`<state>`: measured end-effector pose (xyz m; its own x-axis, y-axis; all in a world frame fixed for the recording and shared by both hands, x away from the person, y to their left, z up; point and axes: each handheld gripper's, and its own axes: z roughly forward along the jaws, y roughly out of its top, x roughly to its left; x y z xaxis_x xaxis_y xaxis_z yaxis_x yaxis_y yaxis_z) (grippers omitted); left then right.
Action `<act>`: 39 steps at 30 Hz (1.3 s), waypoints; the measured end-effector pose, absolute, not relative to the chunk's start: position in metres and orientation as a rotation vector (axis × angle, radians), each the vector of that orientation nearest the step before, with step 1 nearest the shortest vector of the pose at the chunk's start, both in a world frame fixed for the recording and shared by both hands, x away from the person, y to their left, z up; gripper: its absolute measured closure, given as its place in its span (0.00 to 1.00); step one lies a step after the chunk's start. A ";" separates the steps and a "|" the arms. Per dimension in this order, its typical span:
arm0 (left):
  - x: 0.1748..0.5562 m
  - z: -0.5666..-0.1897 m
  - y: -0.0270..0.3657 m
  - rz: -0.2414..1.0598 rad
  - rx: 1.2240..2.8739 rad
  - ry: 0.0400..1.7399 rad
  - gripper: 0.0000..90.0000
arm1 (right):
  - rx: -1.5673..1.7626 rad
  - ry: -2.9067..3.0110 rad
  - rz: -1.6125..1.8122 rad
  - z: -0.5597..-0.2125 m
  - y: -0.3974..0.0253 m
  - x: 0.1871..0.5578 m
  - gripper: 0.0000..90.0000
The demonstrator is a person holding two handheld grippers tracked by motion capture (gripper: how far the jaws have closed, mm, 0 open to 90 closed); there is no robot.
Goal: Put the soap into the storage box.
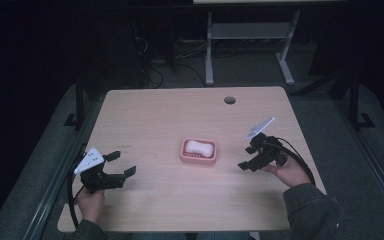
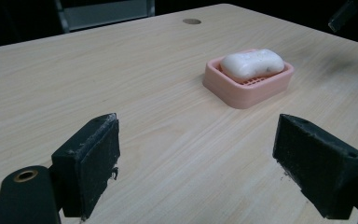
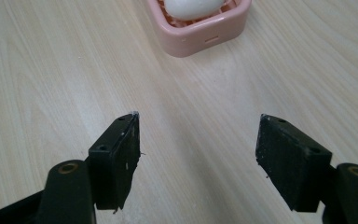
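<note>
A pink soap dish (image 1: 198, 156) sits near the middle of the light wooden table (image 1: 170, 115), with a white bar of soap (image 1: 198, 146) lying in it. My left gripper (image 1: 122, 163) is at the table's front left, open and empty, its jaws pointing toward the dish. To the right of the dish, my right gripper (image 1: 247, 157) is open and empty too. In the left gripper view the dish (image 2: 242, 91) and soap (image 2: 251, 63) lie well ahead of the open gripper (image 2: 196, 154). The right gripper view has the dish (image 3: 200, 30) just beyond the open gripper (image 3: 198, 154).
A round cable hole (image 1: 229, 100) sits near the table's far edge. Behind the table a white desk frame (image 1: 209, 55) and cables rest on the dark floor. Bare tabletop surrounds the dish on all sides. A cable (image 1: 300, 157) trails from the right gripper.
</note>
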<state>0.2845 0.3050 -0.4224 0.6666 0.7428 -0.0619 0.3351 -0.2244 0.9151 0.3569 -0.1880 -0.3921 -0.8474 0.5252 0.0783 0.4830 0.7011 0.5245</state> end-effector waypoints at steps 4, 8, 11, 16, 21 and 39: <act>0.285 -0.423 0.304 0.479 1.820 0.858 0.16 | 0.841 2.815 0.842 -0.393 -0.193 0.353 0.33; 0.285 -0.423 0.304 0.475 1.826 0.860 0.16 | 0.859 2.815 0.850 -0.395 -0.198 0.349 0.33; 0.285 -0.423 0.305 0.476 1.831 0.857 0.16 | 0.866 2.810 0.853 -0.398 -0.201 0.348 0.33; 0.285 -0.423 0.305 0.476 1.834 0.857 0.16 | 0.885 2.804 0.850 -0.400 -0.207 0.342 0.33; 0.285 -0.423 0.305 0.478 1.835 0.854 0.16 | 0.899 2.798 0.850 -0.402 -0.214 0.338 0.33; 0.285 -0.423 0.304 0.474 1.839 0.858 0.16 | 0.950 2.768 0.864 -0.414 -0.237 0.319 0.33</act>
<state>0.2846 0.3036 -0.4232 0.6701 0.7399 -0.0594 0.3434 -0.2380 0.9085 0.3191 -0.2365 -0.4137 -0.8026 0.5892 0.0938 0.5378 0.6466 0.5410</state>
